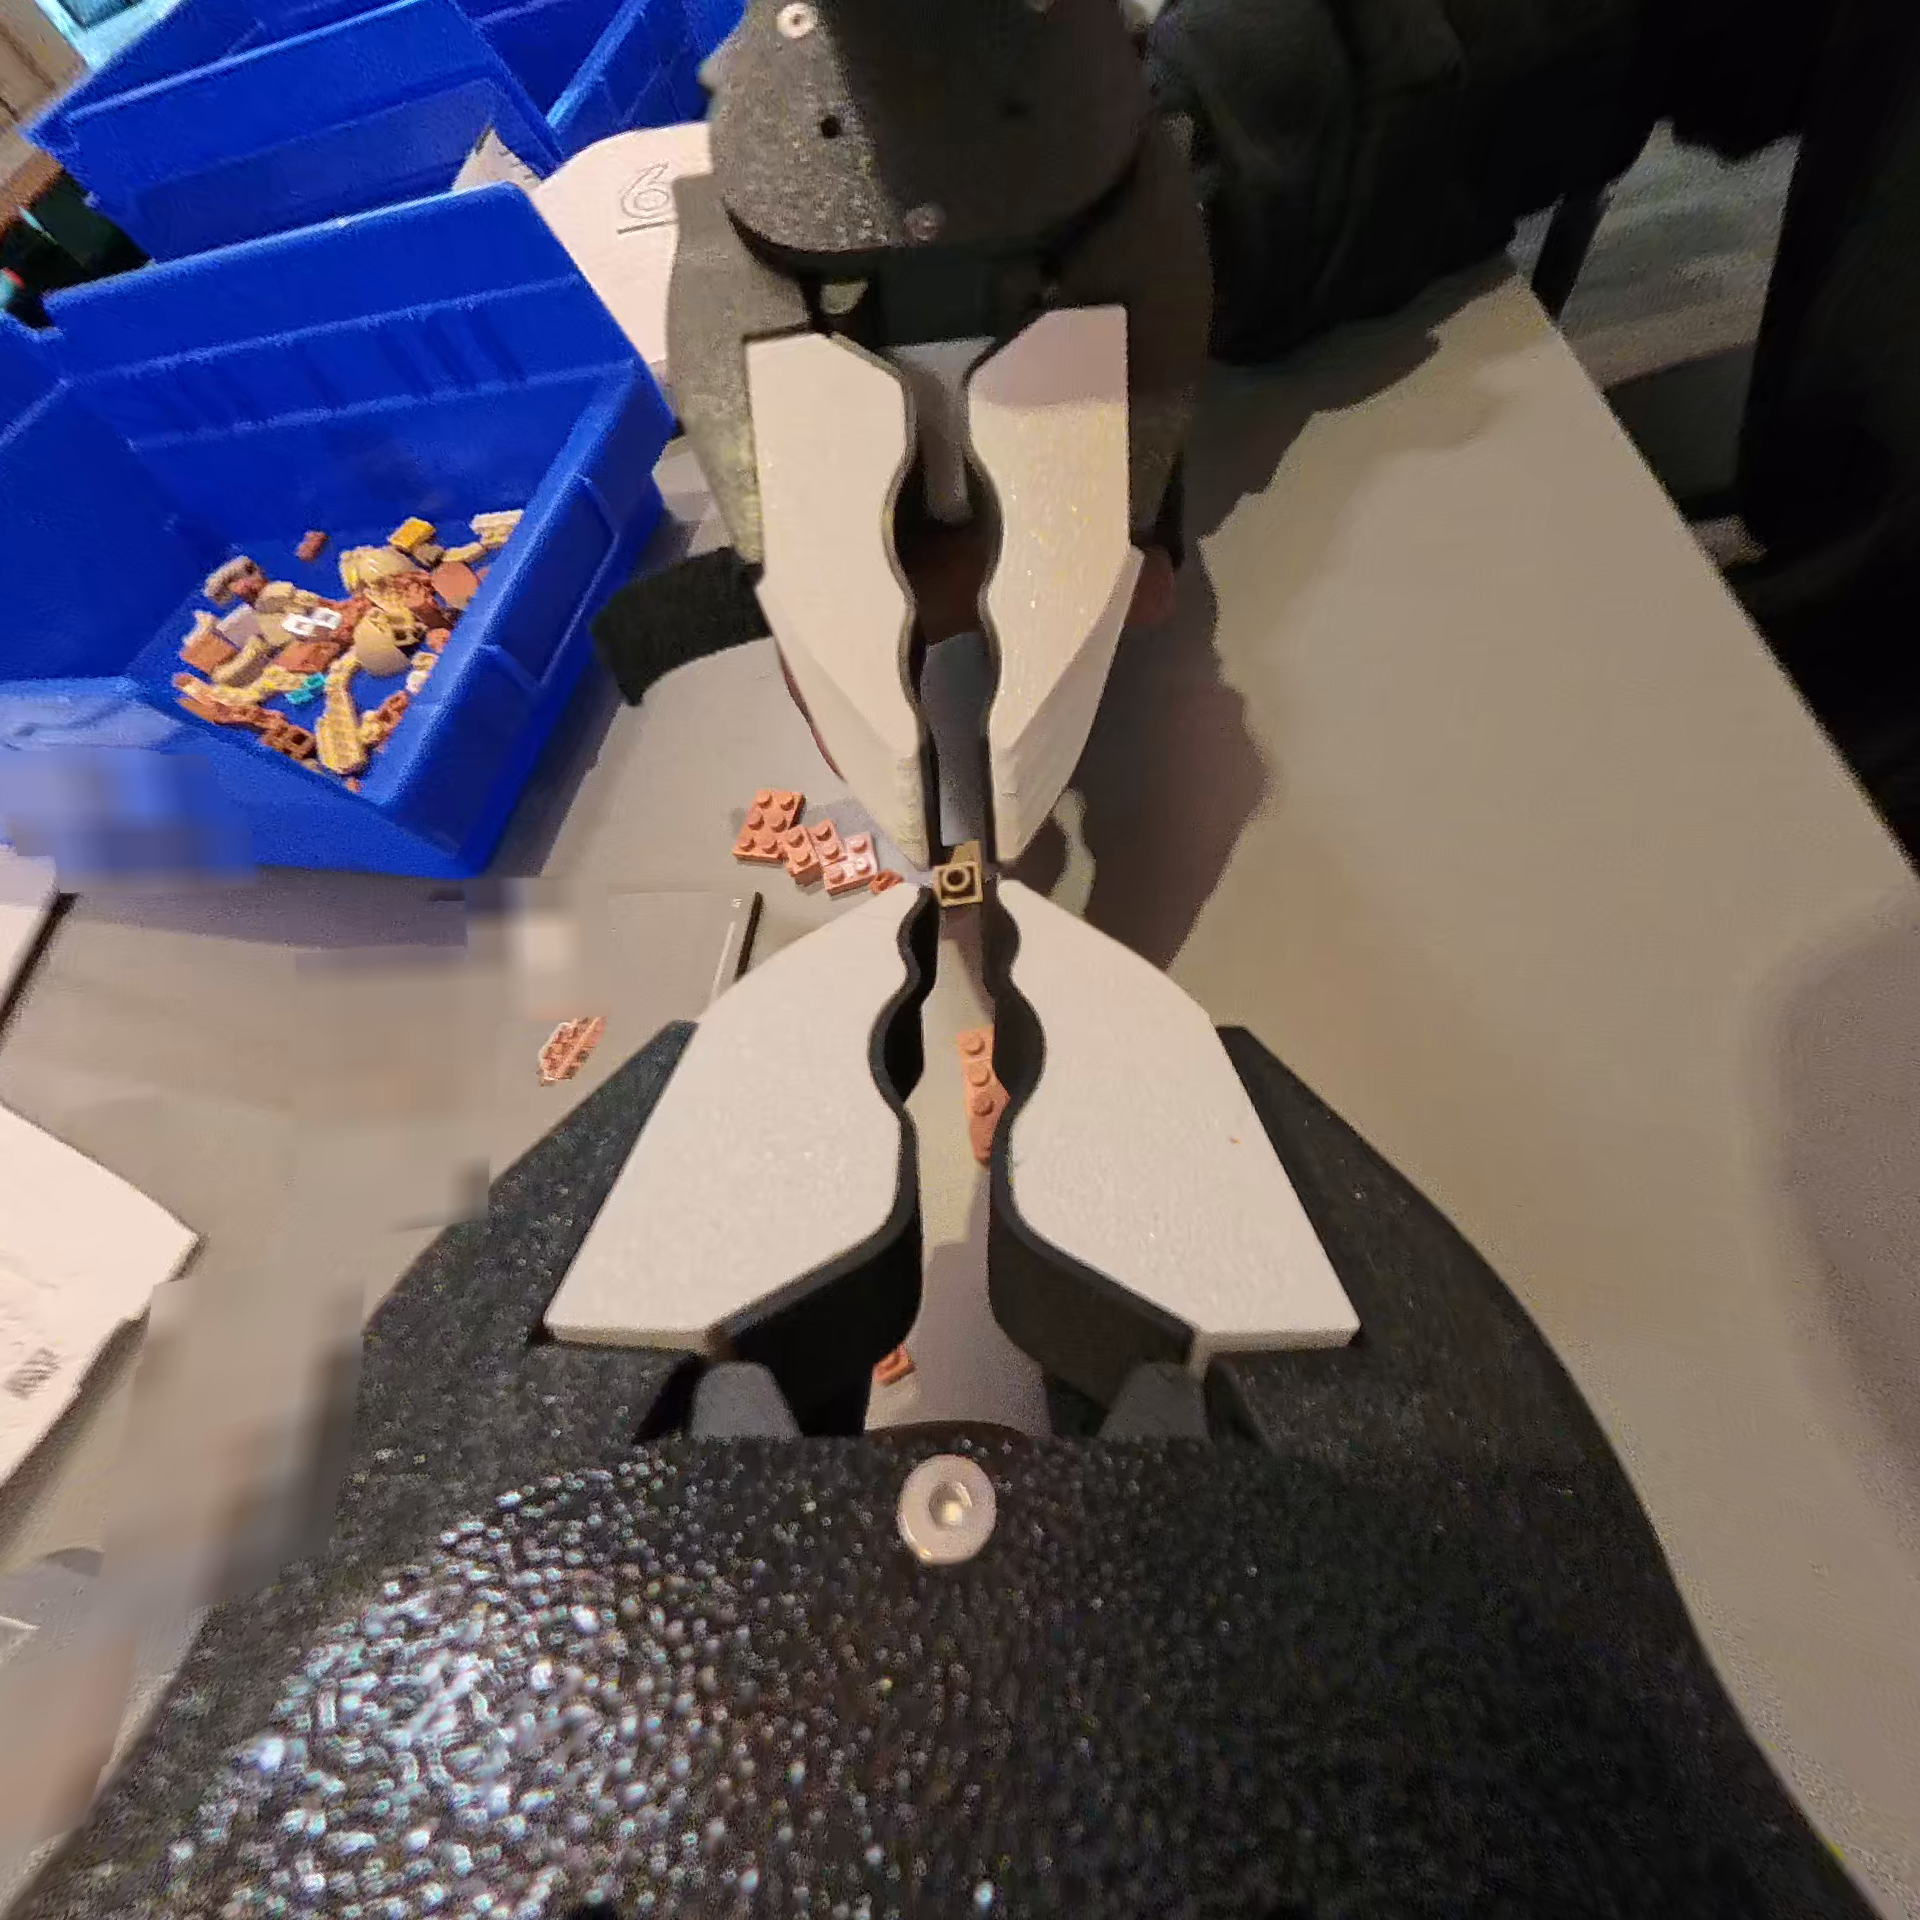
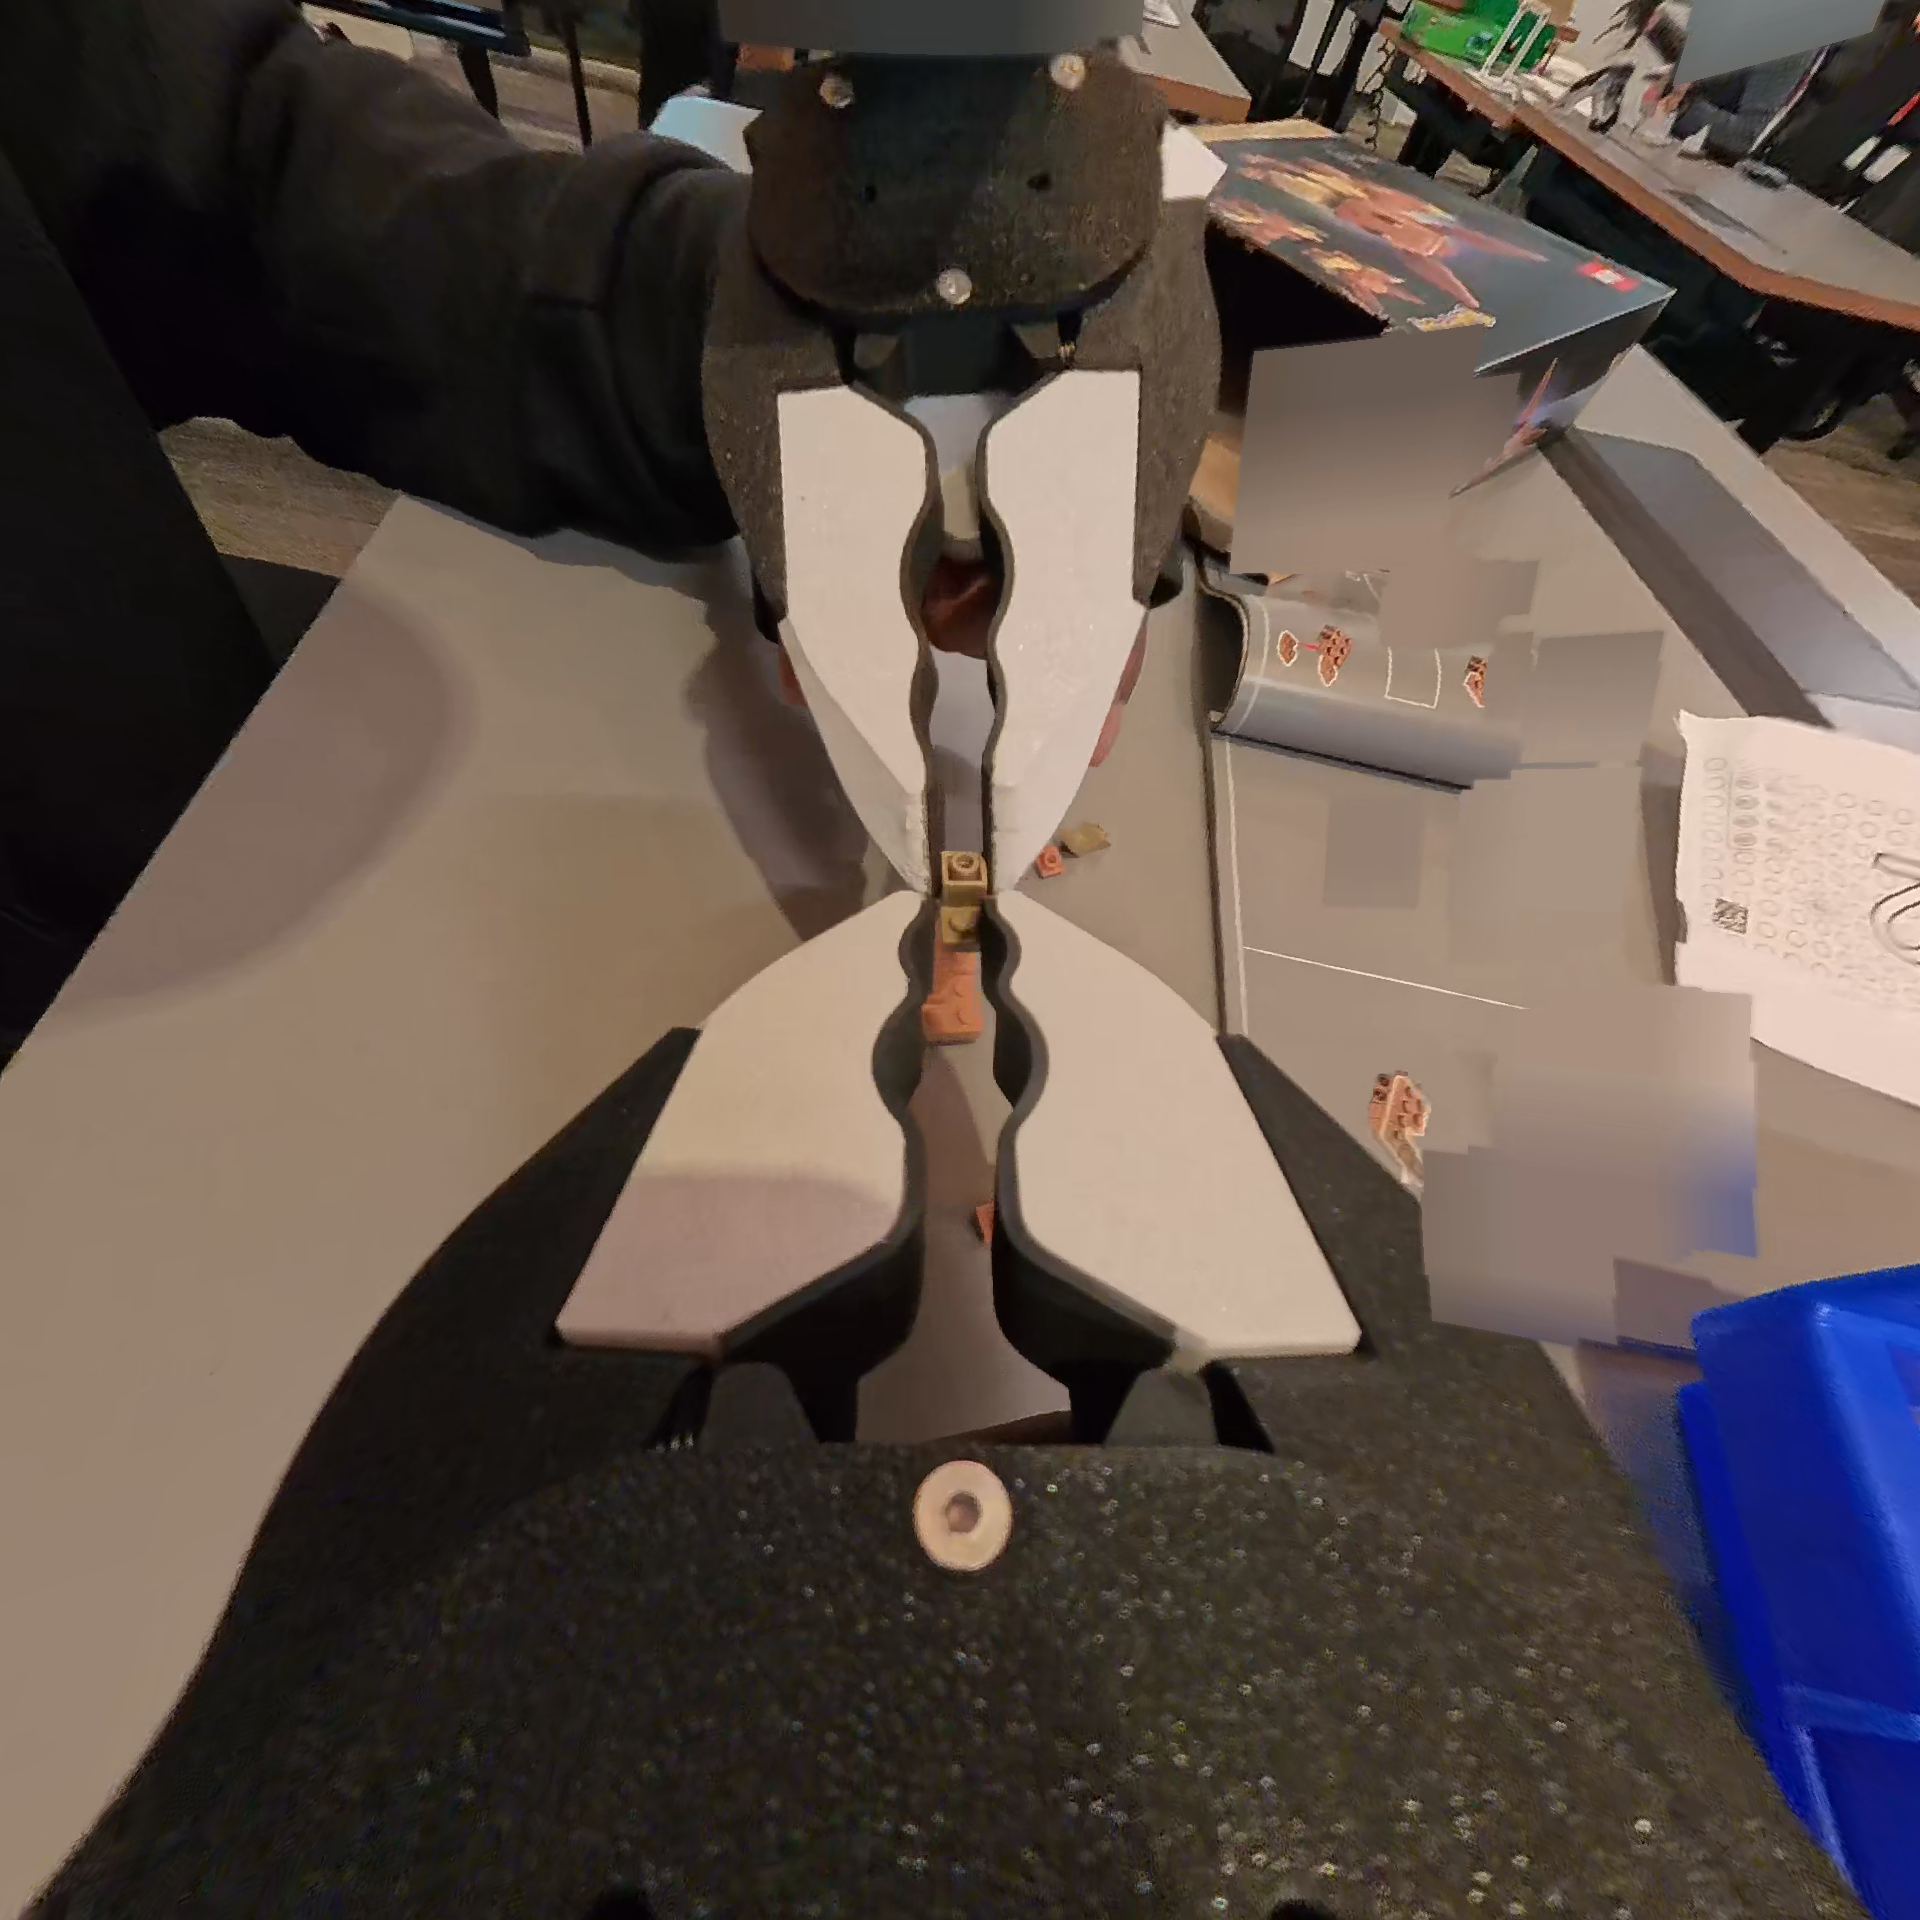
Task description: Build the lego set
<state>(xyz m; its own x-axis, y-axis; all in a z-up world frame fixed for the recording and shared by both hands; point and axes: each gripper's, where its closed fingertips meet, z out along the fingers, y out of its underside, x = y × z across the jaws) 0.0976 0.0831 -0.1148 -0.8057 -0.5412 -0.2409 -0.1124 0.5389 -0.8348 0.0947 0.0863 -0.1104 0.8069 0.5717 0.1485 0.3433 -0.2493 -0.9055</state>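
The two grippers meet tip to tip above the grey tabletop (image 1: pixel 1455 727). The left gripper (image 1: pixel 958 902) has its jaws nearly closed, gripping a small dark-tan one-stud brick (image 1: pixel 957 883) at the very tips. The right gripper (image 2: pixel 958 930) faces it, jaws likewise narrowed onto an olive-tan piece (image 2: pixel 958 928) with a reddish-brown plate (image 2: pixel 952 1013) attached behind it, lying in the slot between the fingers. In the right wrist view the tan brick (image 2: pixel 964 876) in the opposite gripper sits directly against that olive-tan piece.

On the tabletop just left of the meeting point lies a cluster of reddish-brown studded plates (image 1: pixel 805 840), with another small brown assembly (image 1: pixel 569 1047) nearer. A blue bin (image 1: pixel 343 499) holds a heap of tan and brown bricks (image 1: pixel 322 634). In the right wrist view, an open instruction booklet (image 2: pixel 1371 675), a printed box (image 2: pixel 1434 270) and a printed paper sheet (image 2: pixel 1797 883) lie to the right, with two loose small pieces (image 2: pixel 1070 847) near the tips.
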